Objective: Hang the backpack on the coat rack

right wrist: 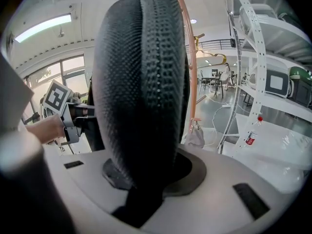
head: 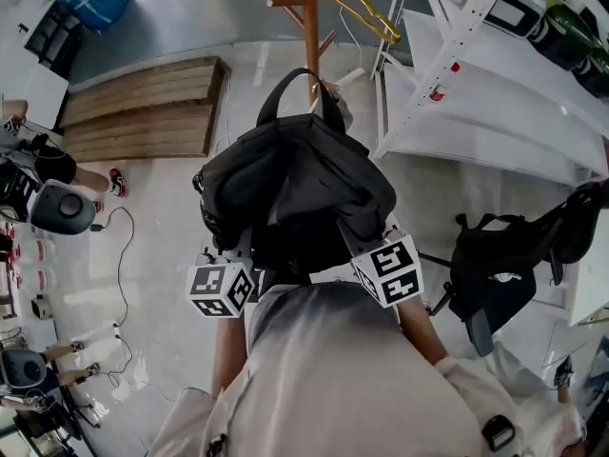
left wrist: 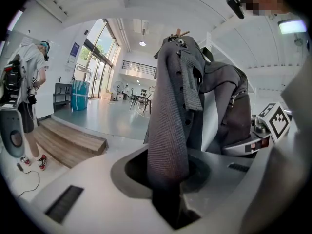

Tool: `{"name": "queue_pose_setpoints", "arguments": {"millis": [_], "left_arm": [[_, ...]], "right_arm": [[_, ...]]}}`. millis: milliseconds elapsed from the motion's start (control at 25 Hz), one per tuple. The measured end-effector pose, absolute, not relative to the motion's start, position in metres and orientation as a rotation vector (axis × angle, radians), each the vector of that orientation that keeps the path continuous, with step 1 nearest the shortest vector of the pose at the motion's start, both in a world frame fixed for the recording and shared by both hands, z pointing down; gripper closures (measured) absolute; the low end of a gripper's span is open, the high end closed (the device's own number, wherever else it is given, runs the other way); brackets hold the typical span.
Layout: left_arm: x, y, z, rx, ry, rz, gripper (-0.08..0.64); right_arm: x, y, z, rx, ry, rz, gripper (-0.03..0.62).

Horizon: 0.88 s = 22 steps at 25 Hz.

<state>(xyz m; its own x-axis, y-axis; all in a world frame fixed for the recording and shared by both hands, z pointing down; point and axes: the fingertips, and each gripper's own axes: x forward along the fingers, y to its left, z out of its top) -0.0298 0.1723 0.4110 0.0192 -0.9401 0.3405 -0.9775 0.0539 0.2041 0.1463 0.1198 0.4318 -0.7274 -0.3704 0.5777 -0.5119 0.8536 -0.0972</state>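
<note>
A black backpack point(head: 295, 188) hangs in front of me, held up by both grippers, its top handle point(head: 295, 79) pointing at the wooden coat rack point(head: 310, 17) just beyond it. My left gripper point(left wrist: 168, 199) is shut on a grey woven strap point(left wrist: 168, 140) of the backpack. My right gripper point(right wrist: 141, 189) is shut on a padded mesh shoulder strap point(right wrist: 141, 91). In the head view only the marker cubes, left point(head: 221, 288) and right point(head: 390, 269), show; the jaws are hidden under the bag. The coat rack's pole point(right wrist: 189, 57) stands close behind the strap in the right gripper view.
A white metal shelving unit point(head: 447, 55) stands right of the rack. A second black backpack point(head: 495, 279) lies on the floor at right. A wooden platform point(head: 143, 108) is at left, with a person point(left wrist: 29, 91), gear and cables point(head: 119, 255) nearby.
</note>
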Motion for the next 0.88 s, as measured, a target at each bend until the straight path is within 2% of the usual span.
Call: {"name": "queue_pose_setpoints", "arguments": {"millis": [560,880], "left_arm": [[-0.162,0.069,0.400,2.060,-1.794,0.172,0.479],[-0.204,0.024,0.397,2.160,-1.704,0.197,0.479]], "right_arm": [[0.021,0.047,0.417,0.808,-2.402,0.409,0.479],[-0.019,0.021,0.416,0.915,-2.375,0.443,0.477]]}}
